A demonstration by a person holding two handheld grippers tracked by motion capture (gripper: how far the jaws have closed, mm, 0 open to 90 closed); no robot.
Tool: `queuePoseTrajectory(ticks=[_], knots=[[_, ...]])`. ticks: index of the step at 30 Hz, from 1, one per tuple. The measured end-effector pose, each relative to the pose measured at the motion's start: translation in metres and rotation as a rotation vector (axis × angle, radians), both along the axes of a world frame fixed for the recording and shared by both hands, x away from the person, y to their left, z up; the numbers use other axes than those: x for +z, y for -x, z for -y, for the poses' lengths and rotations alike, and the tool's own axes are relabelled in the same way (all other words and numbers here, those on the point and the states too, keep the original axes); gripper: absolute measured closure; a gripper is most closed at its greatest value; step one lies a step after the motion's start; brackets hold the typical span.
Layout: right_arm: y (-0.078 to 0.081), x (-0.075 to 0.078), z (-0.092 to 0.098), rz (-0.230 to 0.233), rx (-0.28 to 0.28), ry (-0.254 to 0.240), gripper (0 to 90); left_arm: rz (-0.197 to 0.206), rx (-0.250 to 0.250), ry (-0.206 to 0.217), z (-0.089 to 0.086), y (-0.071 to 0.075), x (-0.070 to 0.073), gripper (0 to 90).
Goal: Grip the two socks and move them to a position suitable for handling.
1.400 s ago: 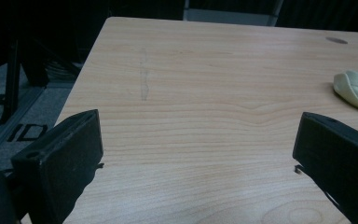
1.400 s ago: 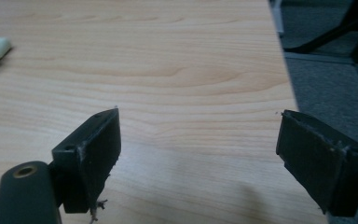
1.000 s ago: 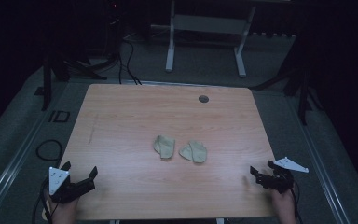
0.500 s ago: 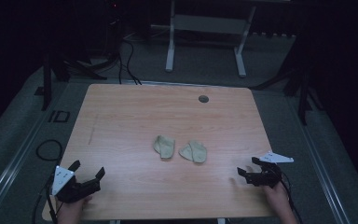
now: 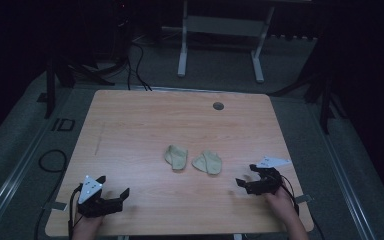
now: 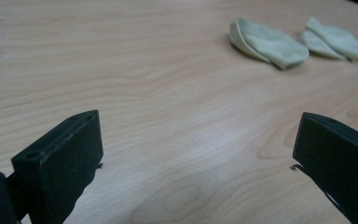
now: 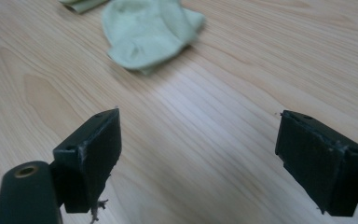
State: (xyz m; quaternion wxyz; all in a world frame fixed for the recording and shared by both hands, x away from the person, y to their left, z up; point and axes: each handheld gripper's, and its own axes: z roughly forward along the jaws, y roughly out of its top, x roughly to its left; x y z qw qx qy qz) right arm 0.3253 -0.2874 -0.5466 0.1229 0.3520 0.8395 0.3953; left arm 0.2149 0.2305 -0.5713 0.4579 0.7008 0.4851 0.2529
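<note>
Both grippers spread wide: left gripper (image 5: 111,198), right gripper (image 5: 248,179) nearing right sock (image 5: 207,162). Risk: shallow pinch drags sock into left sock (image 5: 176,156).

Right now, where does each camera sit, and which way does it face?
High view: above the near edge, facing forward and down on the light wooden table; both hands with their tongs show.
Left gripper view: on the left tongs, facing two pale green socks; open black jaws show.
Right gripper view: on the right tongs, facing the nearer pale green sock; open jaws show.
Shared: the socks.
</note>
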Motion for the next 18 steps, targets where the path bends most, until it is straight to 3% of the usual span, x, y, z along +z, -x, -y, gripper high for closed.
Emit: queuePoseTrajectory(ticks=[5, 8, 13, 16, 17, 18], knots=[[-0.008, 0.001, -0.025, -0.016, 0.011, 0.006, 13.0, 0.004, 0.013, -0.005, 0.000, 0.001, 0.000, 1.7], [-0.012, 0.001, -0.043, -0.002, 0.010, 0.030, 12.4, -0.009, 0.005, 0.014, 0.000, 0.000, -0.001, 1.7], [-0.023, 0.000, -0.067, -0.005, 0.016, 0.031, 12.6, -0.007, 0.006, 0.005, -0.001, 0.000, 0.000, 1.7], [-0.029, 0.001, -0.082, -0.014, 0.027, 0.037, 16.0, -0.007, 0.003, 0.001, -0.001, 0.000, 0.000, 1.7], [-0.032, 0.001, -0.087, -0.015, 0.041, 0.058, 23.6, -0.010, 0.003, 0.003, -0.001, 0.000, -0.001, 1.7], [-0.033, 0.001, -0.091, 0.001, 0.041, 0.085, 25.4, -0.012, -0.001, 0.007, -0.001, 0.000, -0.001, 1.7]])
